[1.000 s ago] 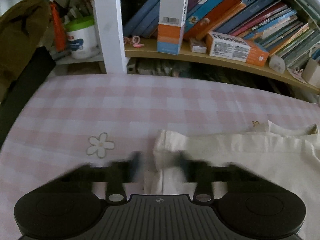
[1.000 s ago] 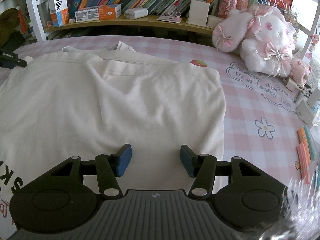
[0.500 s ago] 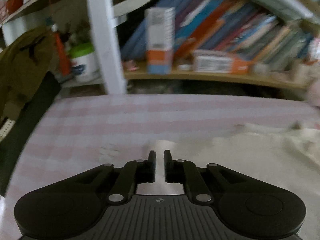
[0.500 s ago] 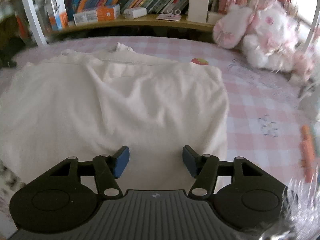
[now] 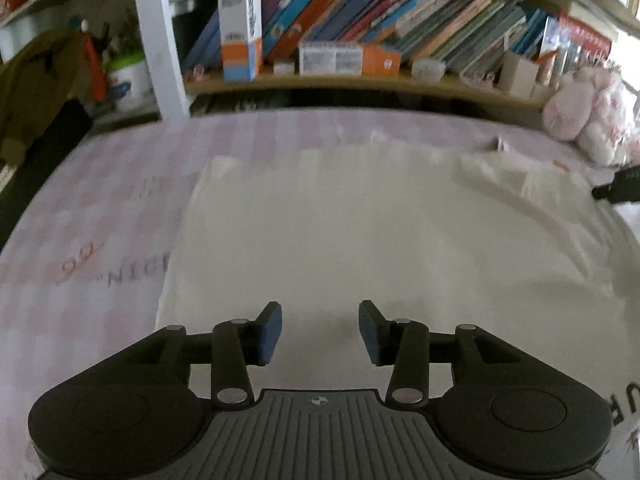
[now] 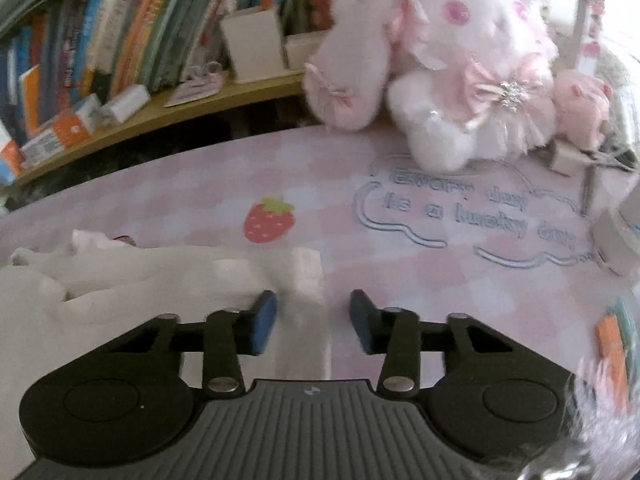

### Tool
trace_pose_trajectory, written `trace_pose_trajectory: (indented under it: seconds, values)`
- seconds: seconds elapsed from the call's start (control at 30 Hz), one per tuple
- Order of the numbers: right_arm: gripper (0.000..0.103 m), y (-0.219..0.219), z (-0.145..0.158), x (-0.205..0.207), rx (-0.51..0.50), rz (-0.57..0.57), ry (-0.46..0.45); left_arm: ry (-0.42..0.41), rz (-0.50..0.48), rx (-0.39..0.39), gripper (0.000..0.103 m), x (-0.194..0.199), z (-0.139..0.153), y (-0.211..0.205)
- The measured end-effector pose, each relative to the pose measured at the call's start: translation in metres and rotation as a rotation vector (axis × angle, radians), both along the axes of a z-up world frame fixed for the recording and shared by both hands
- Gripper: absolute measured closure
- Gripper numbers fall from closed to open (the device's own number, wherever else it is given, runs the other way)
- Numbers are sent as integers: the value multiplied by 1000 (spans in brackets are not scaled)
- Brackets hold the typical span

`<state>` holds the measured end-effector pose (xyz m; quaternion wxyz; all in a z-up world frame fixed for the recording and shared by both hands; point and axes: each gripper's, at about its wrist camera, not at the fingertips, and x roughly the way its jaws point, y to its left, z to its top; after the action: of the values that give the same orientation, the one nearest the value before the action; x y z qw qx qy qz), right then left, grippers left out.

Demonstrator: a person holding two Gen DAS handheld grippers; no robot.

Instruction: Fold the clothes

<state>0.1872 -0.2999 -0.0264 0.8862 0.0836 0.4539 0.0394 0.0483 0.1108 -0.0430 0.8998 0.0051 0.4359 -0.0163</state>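
Note:
A cream garment (image 5: 380, 232) lies flat on the pink checked tablecloth (image 5: 100, 220). My left gripper (image 5: 320, 334) hovers over the garment's near left part. Its jaws are opening, the blue pads (image 5: 269, 334) stand apart, and only flat cloth shows under the gap. In the right wrist view the garment (image 6: 160, 272) fills the left, with its right corner (image 6: 306, 276) ahead of my right gripper (image 6: 313, 322). That gripper's jaws are closing but still stand apart. The cloth's right edge runs between them, and the pads do not press on it.
A wooden shelf (image 5: 320, 82) with books and boxes runs along the back, beside a white post (image 5: 158, 40). Pink plush toys (image 6: 460, 60) sit at the back right. A white box (image 6: 618, 236) and orange pens (image 6: 612, 340) lie at the right edge.
The left gripper went from the garment's left corner to over its body, its jaws closing and then parting. The right gripper swung right to the garment's right edge, nearer the plush toys.

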Motion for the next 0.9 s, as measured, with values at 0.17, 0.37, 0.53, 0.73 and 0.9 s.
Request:
trace_pose_trajectory:
  seconds: [0.17,0.37,0.53,0.73,0.9]
  values:
    - [100,-5,41,-33,68,-43,-251,-6,59,-29,57,-15,-3,6]
    - [100,3,1,-4,-74,-28,-117,1,37,18,50,-15,-6,-3]
    - [93,6,-6,-5,-120,-56,-82,-2,38,19,45,-15,-5,-4]
    - [65,-10,17,-55,-8,-18,-109,-7,24,23,34,-16,-6,-8]
    - [56,-16,22,-130,29,48,-56,-11,5,20,32,-16,-6,-6]
